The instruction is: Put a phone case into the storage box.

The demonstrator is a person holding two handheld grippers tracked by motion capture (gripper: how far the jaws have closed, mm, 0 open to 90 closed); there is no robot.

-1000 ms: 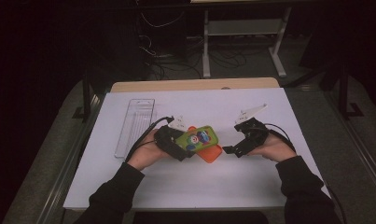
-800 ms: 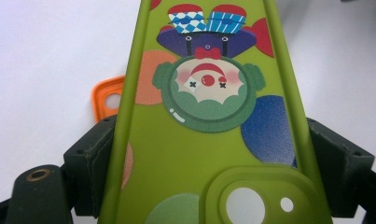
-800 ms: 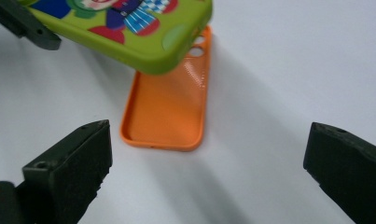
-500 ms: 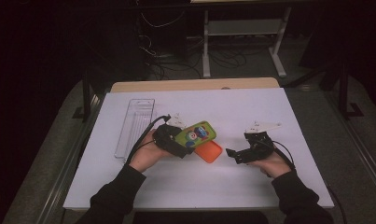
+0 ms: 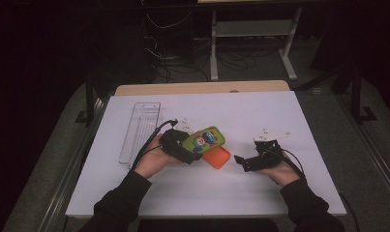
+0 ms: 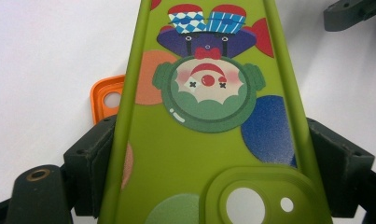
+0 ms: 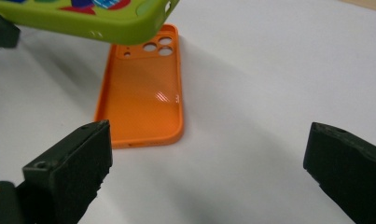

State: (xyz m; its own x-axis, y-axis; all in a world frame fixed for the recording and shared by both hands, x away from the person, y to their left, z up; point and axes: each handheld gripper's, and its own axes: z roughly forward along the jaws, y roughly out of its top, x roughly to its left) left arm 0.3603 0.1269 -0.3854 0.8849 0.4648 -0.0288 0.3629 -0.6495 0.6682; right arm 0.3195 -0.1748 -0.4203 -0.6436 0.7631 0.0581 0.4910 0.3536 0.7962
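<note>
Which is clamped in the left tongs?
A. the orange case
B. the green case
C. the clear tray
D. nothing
B: the left tongs press on both edges of the green case, held above the orange case lying on the table.

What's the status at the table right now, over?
Left tool shut on green phone case. Right tool open, empty, facing orange case flat on table. Nothing between them.

Dim lab, white table (image 5: 279, 116); floor cables (image 5: 183, 67), metal stand (image 5: 250, 34)
</note>
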